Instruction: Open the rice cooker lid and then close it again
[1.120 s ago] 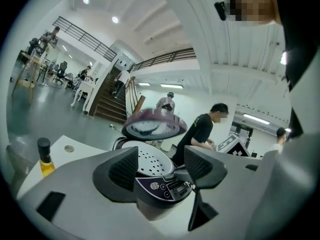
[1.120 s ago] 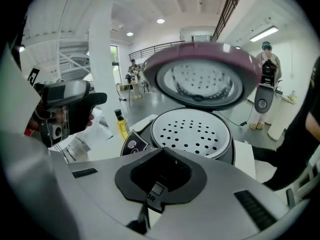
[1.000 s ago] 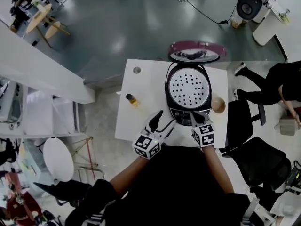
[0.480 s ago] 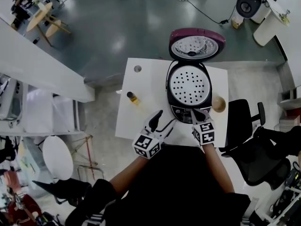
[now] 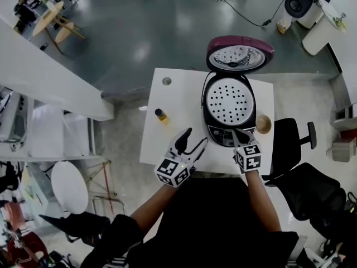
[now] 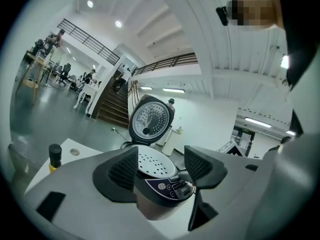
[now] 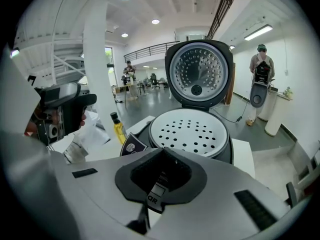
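Cooker (image 5: 230, 113) sits on the white table (image 5: 173, 121), right half, with the lid (image 5: 240, 54) swung up at the far side. We see a perforated white tray (image 5: 230, 100) inside.

Right gripper (image 5: 241, 137): jaws pressed together, nothing between them, tips over the cooker's front panel (image 5: 222, 134). We can't confirm contact.

Left gripper (image 5: 193, 140): jaws spread, empty, over the table just beside the cooker's front-left corner. In its own view the panel lines up between the jaws but sits beyond them.

A yellow bottle (image 5: 161, 116) with a black cap stands left of the cooker, well apart from it.

Writing: a small strip (image 7: 153, 200) at the right jaws reads "QR". Panel print is too small to read.
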`<action>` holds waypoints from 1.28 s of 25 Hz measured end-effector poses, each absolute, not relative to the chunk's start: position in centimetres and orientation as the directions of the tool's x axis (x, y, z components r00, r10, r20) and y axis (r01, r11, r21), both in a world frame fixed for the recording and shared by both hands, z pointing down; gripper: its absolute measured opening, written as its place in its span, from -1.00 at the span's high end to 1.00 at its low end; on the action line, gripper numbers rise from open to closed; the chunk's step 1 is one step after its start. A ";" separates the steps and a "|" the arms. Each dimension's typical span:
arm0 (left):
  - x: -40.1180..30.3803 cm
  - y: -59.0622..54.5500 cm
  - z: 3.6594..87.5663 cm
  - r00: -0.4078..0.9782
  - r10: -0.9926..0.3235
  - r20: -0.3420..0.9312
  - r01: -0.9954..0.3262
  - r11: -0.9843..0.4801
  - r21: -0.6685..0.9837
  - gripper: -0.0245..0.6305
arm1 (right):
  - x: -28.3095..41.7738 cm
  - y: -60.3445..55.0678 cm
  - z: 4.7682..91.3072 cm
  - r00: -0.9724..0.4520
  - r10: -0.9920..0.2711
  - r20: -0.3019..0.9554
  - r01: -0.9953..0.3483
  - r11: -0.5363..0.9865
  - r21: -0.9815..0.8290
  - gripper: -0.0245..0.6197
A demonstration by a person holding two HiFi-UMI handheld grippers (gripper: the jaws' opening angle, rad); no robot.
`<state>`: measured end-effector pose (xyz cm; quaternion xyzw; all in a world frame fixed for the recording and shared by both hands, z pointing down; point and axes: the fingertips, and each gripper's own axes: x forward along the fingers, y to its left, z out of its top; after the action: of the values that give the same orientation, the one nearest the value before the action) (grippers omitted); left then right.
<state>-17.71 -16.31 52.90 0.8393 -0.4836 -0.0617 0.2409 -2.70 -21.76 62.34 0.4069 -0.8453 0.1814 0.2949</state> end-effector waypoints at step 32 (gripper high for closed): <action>-17.1 -35.0 37.5 0.582 -0.813 0.009 -0.797 -0.569 0.203 0.12 | -1.7 -22.0 57.9 -0.686 -0.538 0.489 -0.696 0.683 -0.224 0.92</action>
<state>-17.06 -34.99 37.52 0.8847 -0.4549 -0.0425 0.0929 -1.72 -21.97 57.88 0.3443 -0.8960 0.2002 0.1961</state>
